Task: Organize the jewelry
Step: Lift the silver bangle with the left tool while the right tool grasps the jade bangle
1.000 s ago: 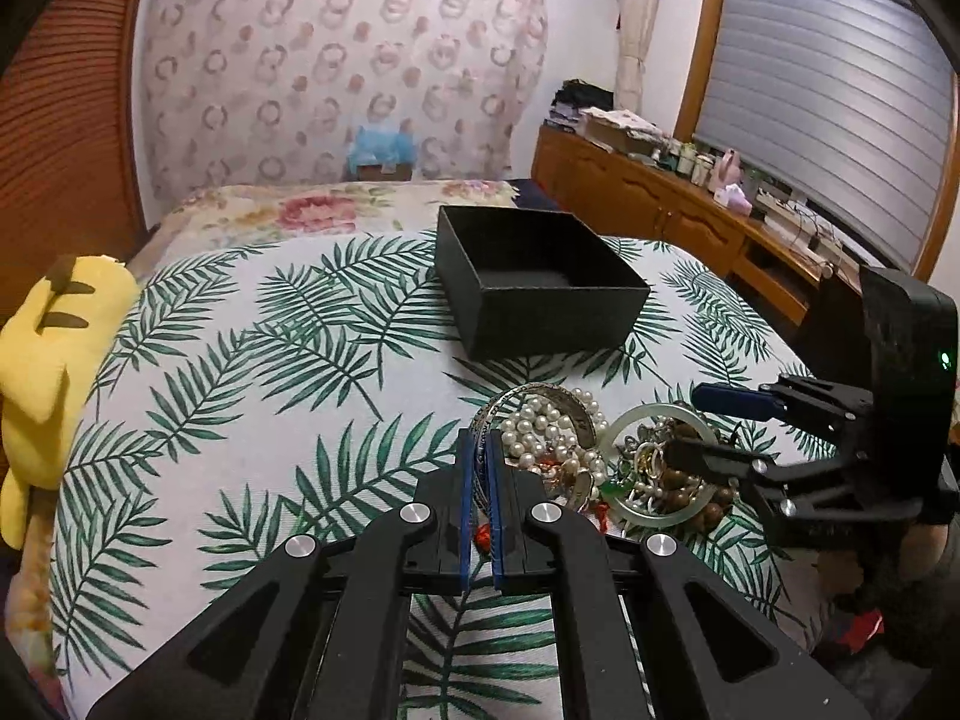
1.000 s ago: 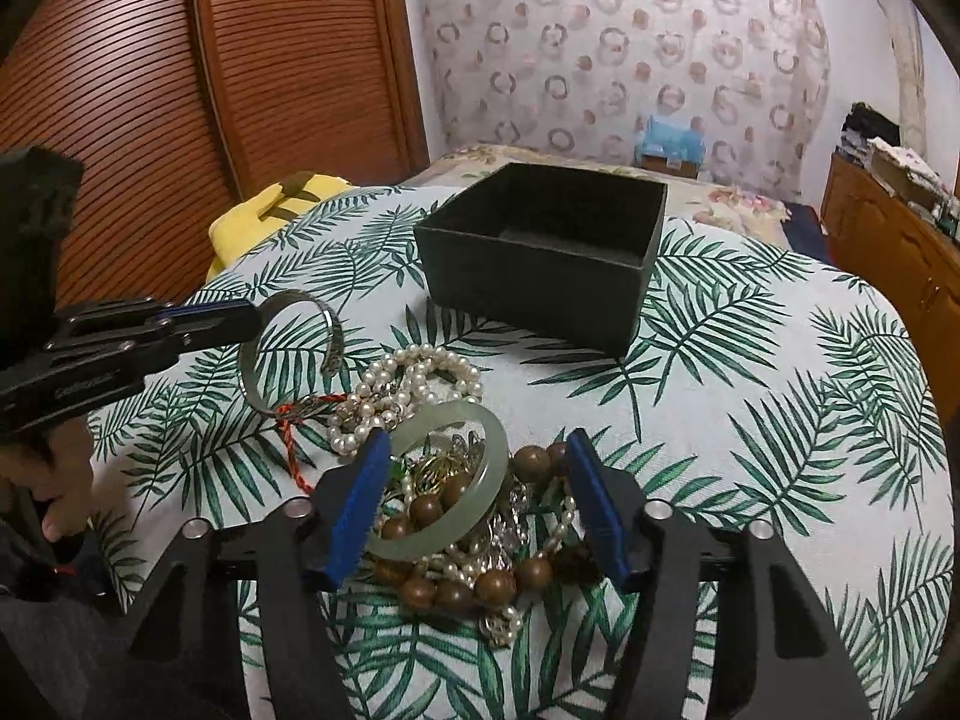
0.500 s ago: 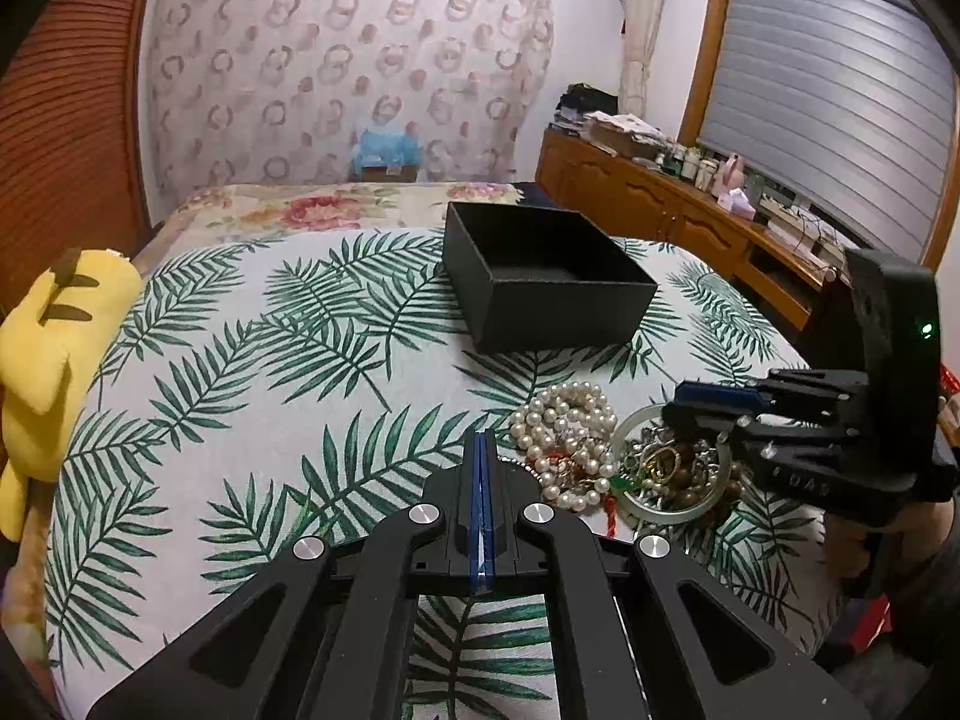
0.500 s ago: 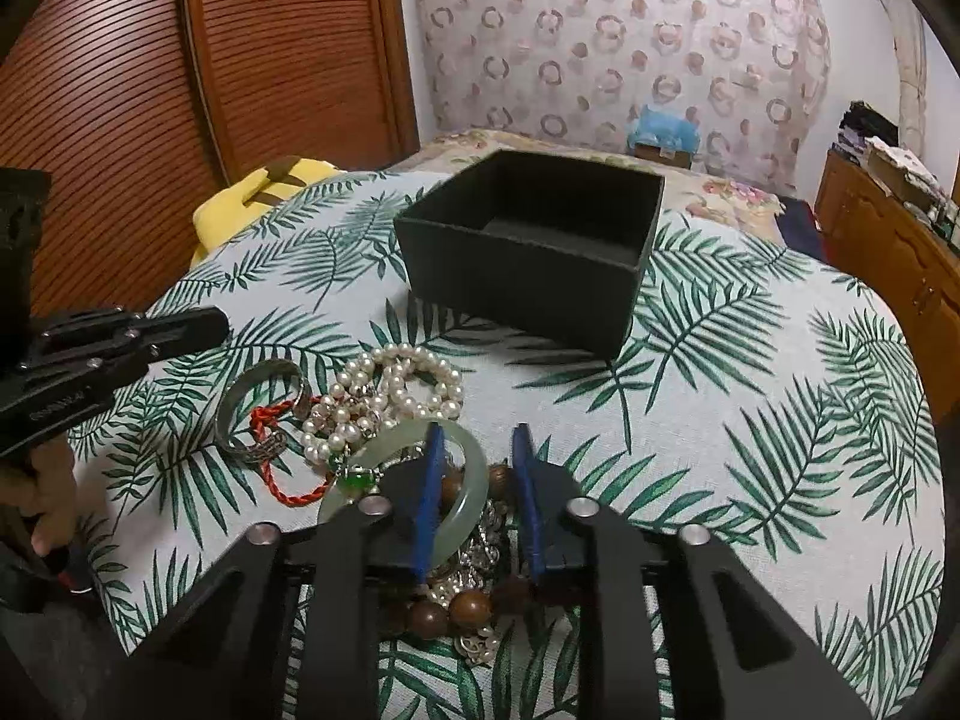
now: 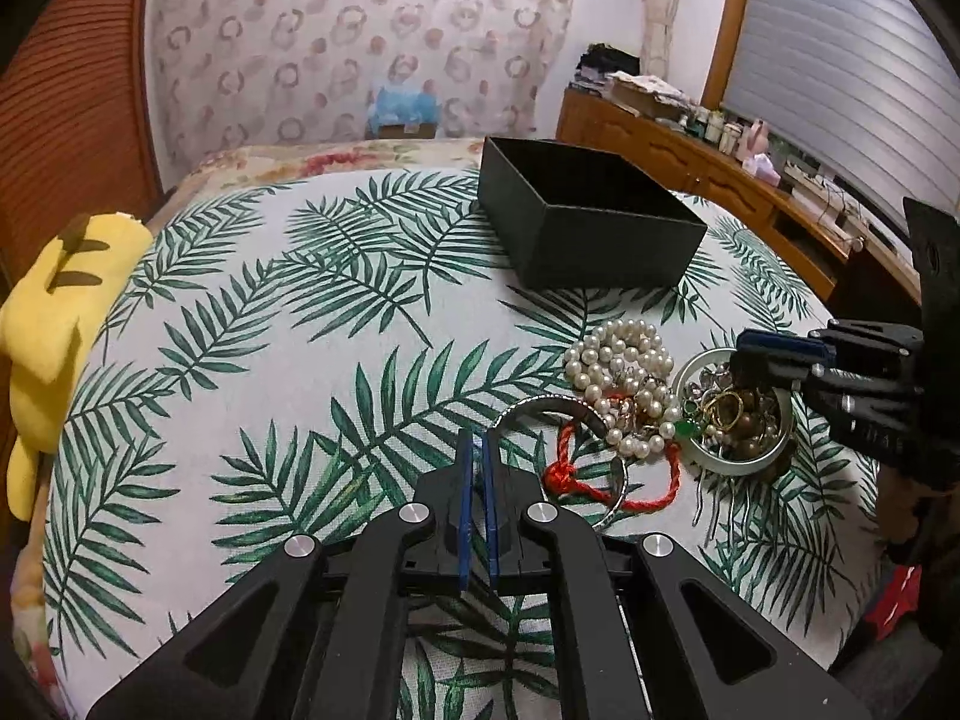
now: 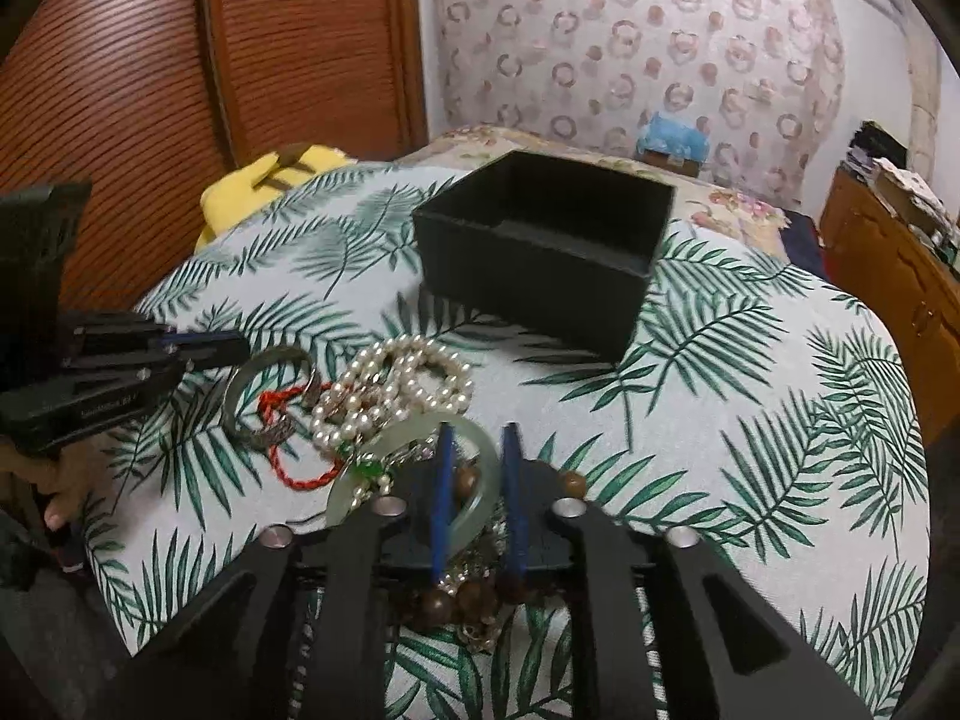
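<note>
A tangle of jewelry lies on the palm-leaf bedspread (image 5: 252,360) just in front of the empty black square box (image 6: 540,264): pale green jade bangle (image 6: 489,468), white pearl strand (image 5: 618,354), red braided cord (image 5: 576,480), silver cuff bracelet (image 5: 552,405), brown wooden beads (image 6: 438,603). The right tool (image 6: 477,456), wide a second ago and nearly shut half a second ago, is opening again astride the bangle's rim, suggesting a failed pinch. The left tool (image 5: 477,450), fully closed and empty, has released the cuff beside the pearls. Nothing is boxed yet.
</note>
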`<state>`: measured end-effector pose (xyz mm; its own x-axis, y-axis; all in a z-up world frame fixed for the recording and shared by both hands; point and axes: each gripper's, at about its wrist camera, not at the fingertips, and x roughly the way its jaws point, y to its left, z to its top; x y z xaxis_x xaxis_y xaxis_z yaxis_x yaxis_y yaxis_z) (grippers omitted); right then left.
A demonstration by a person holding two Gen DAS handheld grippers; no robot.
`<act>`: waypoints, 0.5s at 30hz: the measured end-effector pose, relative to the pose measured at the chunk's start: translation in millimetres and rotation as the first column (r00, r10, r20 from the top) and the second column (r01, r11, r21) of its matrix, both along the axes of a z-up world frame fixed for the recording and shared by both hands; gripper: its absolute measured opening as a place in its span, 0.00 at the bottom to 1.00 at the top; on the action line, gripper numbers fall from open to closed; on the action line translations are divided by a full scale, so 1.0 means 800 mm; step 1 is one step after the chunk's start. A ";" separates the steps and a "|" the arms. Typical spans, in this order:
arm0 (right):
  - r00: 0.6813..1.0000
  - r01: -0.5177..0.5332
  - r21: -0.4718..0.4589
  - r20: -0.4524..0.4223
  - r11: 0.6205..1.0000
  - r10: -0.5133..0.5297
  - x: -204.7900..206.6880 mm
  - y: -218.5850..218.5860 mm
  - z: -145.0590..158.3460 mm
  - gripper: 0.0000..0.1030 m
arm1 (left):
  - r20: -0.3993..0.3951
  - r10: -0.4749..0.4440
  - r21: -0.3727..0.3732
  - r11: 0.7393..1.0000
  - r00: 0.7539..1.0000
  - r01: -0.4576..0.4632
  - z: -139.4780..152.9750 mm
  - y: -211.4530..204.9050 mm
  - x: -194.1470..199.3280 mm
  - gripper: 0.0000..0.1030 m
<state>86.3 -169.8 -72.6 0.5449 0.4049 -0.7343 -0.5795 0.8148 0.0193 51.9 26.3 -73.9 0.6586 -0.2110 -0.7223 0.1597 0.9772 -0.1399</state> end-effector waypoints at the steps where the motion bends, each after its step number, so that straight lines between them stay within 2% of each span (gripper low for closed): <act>1: 1.000 0.000 -0.013 0.002 1.000 0.000 0.000 0.002 -0.001 0.24 | -0.004 -0.004 -0.005 1.000 1.000 0.004 0.000 0.000 0.001 0.02; 6: 1.000 -0.006 -0.046 -0.016 0.999 0.005 0.009 0.006 -0.009 0.27 | -0.015 -0.022 -0.010 1.000 1.000 0.022 -0.001 -0.003 0.002 0.08; 8: 1.000 -0.011 -0.049 -0.017 0.999 0.011 0.011 0.006 -0.010 0.25 | -0.026 -0.035 0.003 0.999 0.999 0.035 -0.003 -0.008 0.005 0.10; 11: 1.000 -0.015 -0.048 0.008 0.999 0.015 0.009 0.005 -0.004 0.14 | -0.042 -0.041 0.032 0.999 0.998 0.042 -0.009 -0.012 0.009 0.10; 15: 0.999 -0.009 -0.022 0.043 1.000 0.010 0.004 -0.001 0.010 0.11 | -0.041 -0.043 0.044 0.998 0.998 0.044 -0.009 -0.012 0.013 0.08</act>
<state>89.7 -170.9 -64.5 0.5729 0.3943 -0.7185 -0.5868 0.8094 -0.0236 62.3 16.6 -81.4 0.6201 -0.2057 -0.7571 0.1973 0.9749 -0.1032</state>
